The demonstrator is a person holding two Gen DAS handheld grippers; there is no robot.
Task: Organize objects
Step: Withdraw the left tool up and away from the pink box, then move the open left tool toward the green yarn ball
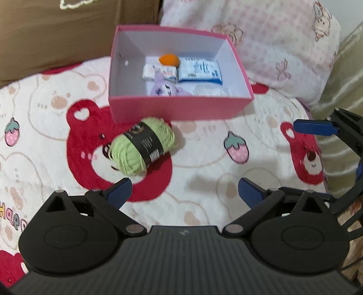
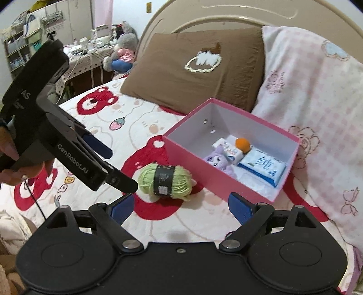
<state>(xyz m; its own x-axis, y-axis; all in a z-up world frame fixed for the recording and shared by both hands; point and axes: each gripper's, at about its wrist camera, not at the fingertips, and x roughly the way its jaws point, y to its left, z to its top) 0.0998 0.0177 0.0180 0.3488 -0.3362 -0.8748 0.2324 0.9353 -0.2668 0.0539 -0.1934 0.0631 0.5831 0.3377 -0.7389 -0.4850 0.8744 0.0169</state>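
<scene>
A bed fills the scene, covered by a white quilt (image 2: 140, 133) printed with red bears, pale bear outlines and strawberries. At its head stands a curved beige headboard (image 2: 226, 18) with a raised scroll line. Against it lean a brown pillow (image 2: 181, 74) embroidered with a white cloud shape and a pink-checked pillow (image 2: 313, 90) with small cartoon motifs. Beyond the bed's far side is a cluttered table (image 2: 90, 54) under a patterned cloth, with a grey plush toy (image 2: 127, 43) sitting beside it. Open shelves (image 2: 18, 52) stand against a pale wall at the back. The light is even and soft.
</scene>
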